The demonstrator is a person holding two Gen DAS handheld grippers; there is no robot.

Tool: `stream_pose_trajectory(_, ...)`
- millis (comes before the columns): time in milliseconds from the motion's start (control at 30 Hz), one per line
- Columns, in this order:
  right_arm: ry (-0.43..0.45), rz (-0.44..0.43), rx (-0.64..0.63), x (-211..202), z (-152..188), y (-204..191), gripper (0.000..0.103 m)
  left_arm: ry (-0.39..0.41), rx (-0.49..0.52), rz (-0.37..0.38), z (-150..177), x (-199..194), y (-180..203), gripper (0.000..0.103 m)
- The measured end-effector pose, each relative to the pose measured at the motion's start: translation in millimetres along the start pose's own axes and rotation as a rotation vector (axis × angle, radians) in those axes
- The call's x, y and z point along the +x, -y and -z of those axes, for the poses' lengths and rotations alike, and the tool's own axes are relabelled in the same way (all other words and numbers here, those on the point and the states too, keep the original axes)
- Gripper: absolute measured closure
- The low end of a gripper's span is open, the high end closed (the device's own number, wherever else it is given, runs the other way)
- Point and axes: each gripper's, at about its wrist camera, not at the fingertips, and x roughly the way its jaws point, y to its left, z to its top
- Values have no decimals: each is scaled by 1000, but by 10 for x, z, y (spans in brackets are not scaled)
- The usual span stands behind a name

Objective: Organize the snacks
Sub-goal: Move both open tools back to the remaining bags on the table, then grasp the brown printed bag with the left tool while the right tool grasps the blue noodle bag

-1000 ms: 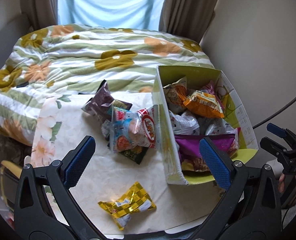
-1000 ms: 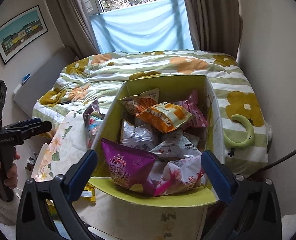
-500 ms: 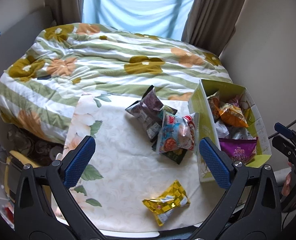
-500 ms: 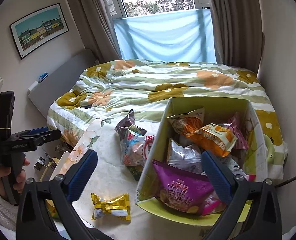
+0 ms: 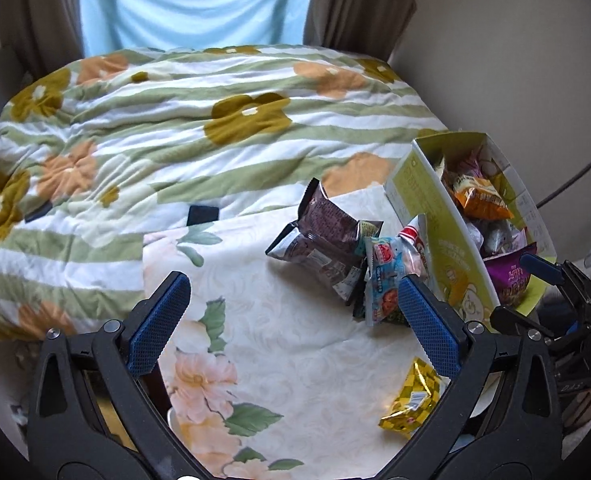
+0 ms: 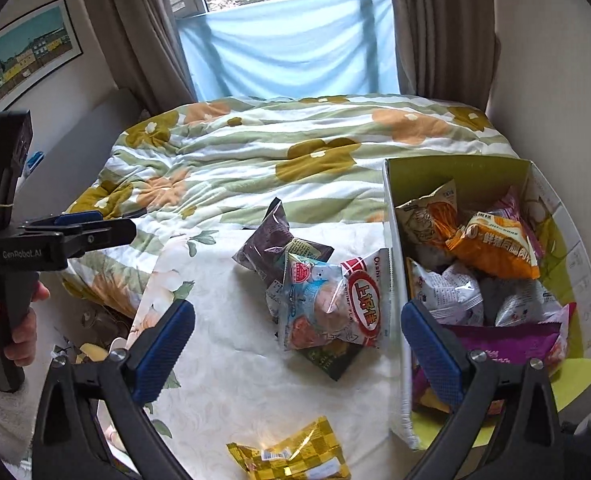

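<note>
On the left, the left gripper point(image 5: 291, 320) hangs with its blue-padded fingers spread apart and empty above the cream floral cloth covering the bench point(image 5: 295, 344), apparently held high to survey the scene. The bench stands against a bed with a green-striped flowered quilt point(image 6: 295, 148). Toward the middle lies a loose pile: a dark purple foil snack bag point(image 6: 271, 240) at the back, a clear blue-printed packet point(image 6: 311, 308) and a red-and-white shrimp cracker bag point(image 6: 369, 300) leaning on top, right against the box wall, probably dropped there awaiting sorting. Nearer the camera, a gold checkered foil packet point(image 6: 291, 454) lies apart by itself. The right gripper point(image 6: 297, 340) is likewise wide open, holding nothing, aimed at that pile, which suggests it is the next pick. Rightmost stands the open yellow-green cardboard box point(image 6: 395, 240), already crowded with an orange snack bag point(image 6: 495, 248), silver packets and a magenta bag point(image 6: 507, 340).
</note>
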Motion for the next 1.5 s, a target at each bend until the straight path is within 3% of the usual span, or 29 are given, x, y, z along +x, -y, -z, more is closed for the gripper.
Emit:
stream_pose_trajectory(400,-56,242,96,766,174,-259,0,-152,259,177,-363,1234,72,1)
stream_pose_trajectory(567,-64,327,66,1036,180,-313,0,-205,305,239,-366,1644,153,1)
stream_pose_trajectory(733,-72,367,71,1249,192,-306,0,-245,343,251,-354,1958,220,1)
stream_pose_trajectory(1033,-97,469,71,1513,222,-237,1,-287,315,352,-375,2241,235,1)
stream_pose_trajectory(1233,-110,472,96,1588,235,-170,2,-293,350,362,-315,2255,305,1)
stream_pose_trajectory(1367,-112,462,97,1600,245,-172,3,-295,376,373,-270,2228,327,8)
stream_pose_trajectory(1500,-122,447,117,1633,246,-147,5,-302,352,374,-247,2189,283,23)
